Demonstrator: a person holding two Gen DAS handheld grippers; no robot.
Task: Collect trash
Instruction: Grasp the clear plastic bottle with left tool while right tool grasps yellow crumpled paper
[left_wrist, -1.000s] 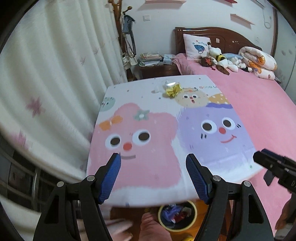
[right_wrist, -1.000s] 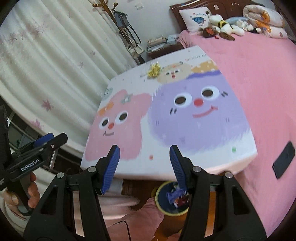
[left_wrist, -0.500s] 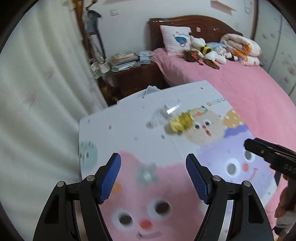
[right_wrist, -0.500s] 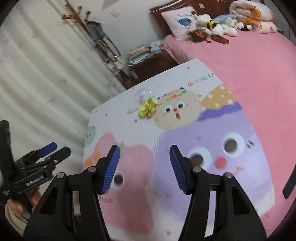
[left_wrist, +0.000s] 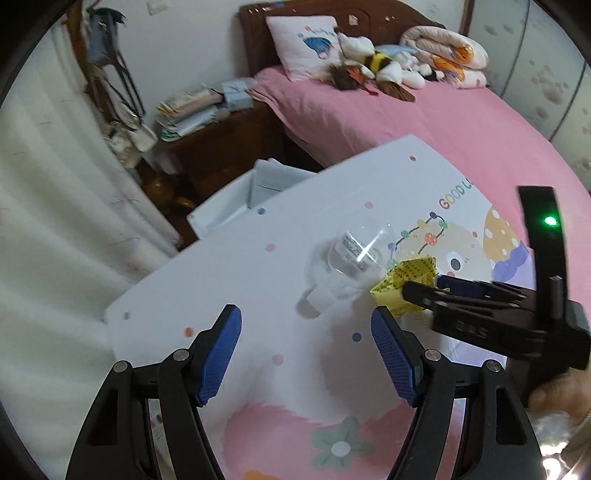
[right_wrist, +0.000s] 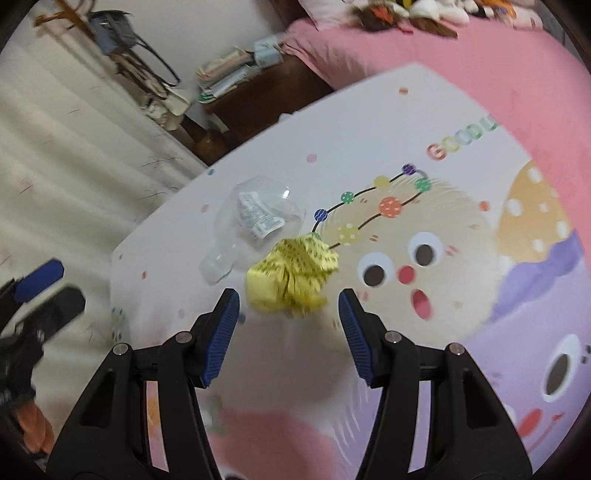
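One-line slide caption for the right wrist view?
Open right tool closing in on crumpled yellow wrapper beside a clear plastic bottle on the cartoon-print table.

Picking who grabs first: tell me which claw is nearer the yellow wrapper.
Right. The right claw hangs open just short of the yellow wrapper, lined up with it. The left claw is open too, off to the wrapper's left, facing the clear plastic.

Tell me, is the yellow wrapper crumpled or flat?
Crumpled: the yellow wrapper is a wrinkled, bunched wad on the table, not spread flat.
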